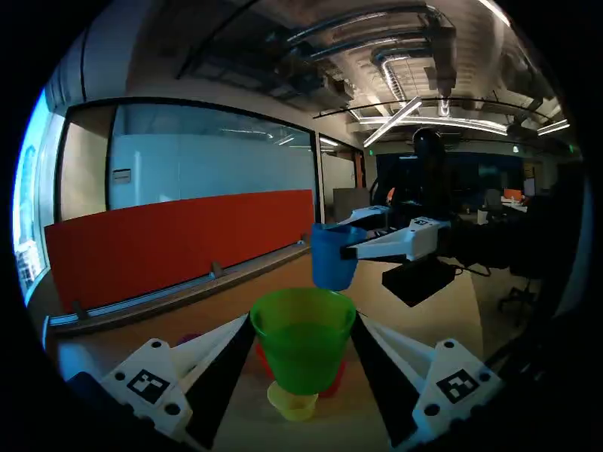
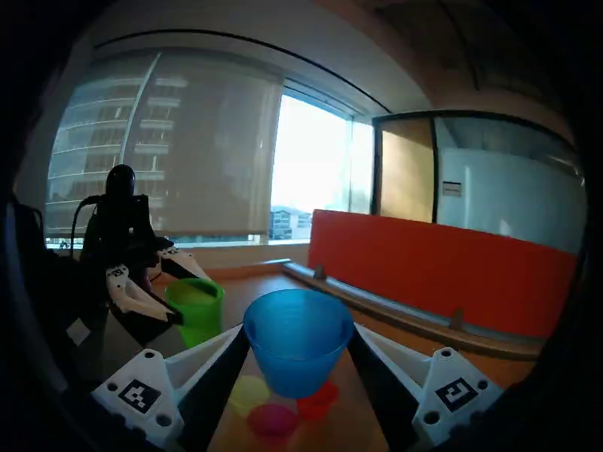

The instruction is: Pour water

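In the left gripper view, my left gripper (image 1: 303, 343) is shut on a green cup (image 1: 303, 337), held upright above the wooden table (image 1: 422, 316). Farther off, my right gripper (image 1: 348, 245) holds a blue cup (image 1: 332, 256) upright. In the right gripper view, my right gripper (image 2: 298, 346) is shut on the blue cup (image 2: 298, 348), and the left gripper (image 2: 177, 301) with the green cup (image 2: 196, 309) is at the left. I cannot tell if either cup holds water.
Small cups lie on the table below: yellow (image 1: 292, 401) and red (image 1: 335, 380) in the left gripper view; yellow (image 2: 249, 392), pink (image 2: 271, 419) and red (image 2: 318, 399) in the right gripper view. An orange divider panel (image 2: 452, 264) runs along the table's far edge.
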